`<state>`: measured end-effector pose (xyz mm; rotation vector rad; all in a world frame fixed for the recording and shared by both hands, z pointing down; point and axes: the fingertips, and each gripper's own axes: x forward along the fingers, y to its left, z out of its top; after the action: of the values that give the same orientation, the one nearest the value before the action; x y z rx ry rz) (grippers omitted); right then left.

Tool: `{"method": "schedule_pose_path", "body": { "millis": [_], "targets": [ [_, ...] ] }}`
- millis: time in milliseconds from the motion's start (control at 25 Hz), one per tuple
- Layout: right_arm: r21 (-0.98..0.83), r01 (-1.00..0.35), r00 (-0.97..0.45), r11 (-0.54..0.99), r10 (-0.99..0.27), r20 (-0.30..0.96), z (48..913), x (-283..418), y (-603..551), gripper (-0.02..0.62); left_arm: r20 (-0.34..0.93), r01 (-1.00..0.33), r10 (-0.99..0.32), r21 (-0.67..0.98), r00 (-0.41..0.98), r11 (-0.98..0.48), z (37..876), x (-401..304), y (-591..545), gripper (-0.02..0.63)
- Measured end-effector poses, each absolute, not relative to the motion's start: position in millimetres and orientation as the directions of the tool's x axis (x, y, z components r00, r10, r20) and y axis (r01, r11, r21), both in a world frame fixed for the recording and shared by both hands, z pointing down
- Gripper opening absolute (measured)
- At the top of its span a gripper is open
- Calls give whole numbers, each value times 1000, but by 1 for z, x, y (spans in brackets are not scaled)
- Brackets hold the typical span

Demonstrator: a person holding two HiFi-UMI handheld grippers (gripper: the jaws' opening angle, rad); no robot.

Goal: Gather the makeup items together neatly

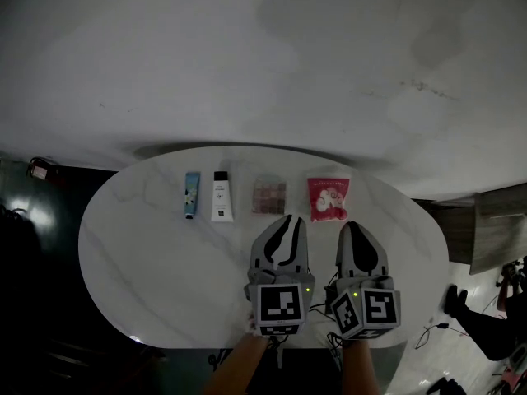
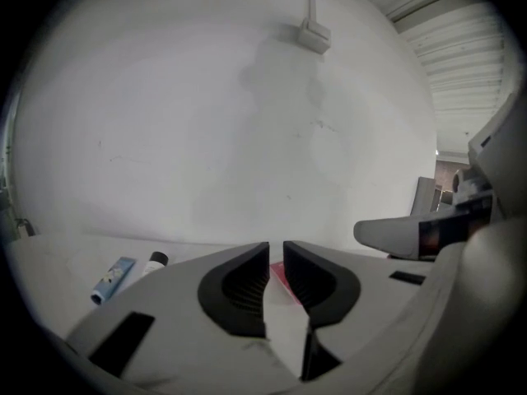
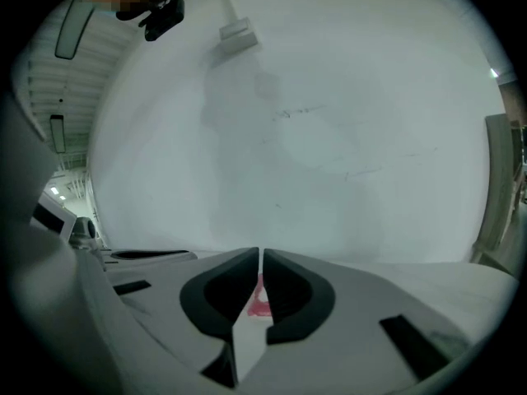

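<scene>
Pink packet just beyond right gripper jaws, apart.

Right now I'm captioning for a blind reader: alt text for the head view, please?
Four makeup items lie in a row on a white oval table: a blue tube, a white tube, a brown palette and a red packet. Nearer us, the left gripper and right gripper hold nothing.

Left tool: dark jaws slightly apart, narrow gap, nothing between. Red packet visible beyond gap on white desk. Far left: blue tube, black-capped tube just beside it. Pale wall behind.
</scene>
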<state>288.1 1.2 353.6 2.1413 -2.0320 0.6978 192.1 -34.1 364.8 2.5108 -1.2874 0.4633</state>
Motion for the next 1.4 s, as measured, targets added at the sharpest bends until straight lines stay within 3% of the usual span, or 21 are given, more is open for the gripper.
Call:
{"method": "schedule_pose_path", "body": {
  "millis": [800, 1400],
  "targets": [
    [-239, -966, 10, -101, -935, 354, 310, 222, 46, 14, 346, -828, -762, 90, 547, -554, 311, 138, 19, 78],
    [-221, -970, 29, -103, -948, 316, 289, 222, 63, 14, 321, -848, -796, 47, 514, -529, 295, 124, 36, 78]
  ]
}}
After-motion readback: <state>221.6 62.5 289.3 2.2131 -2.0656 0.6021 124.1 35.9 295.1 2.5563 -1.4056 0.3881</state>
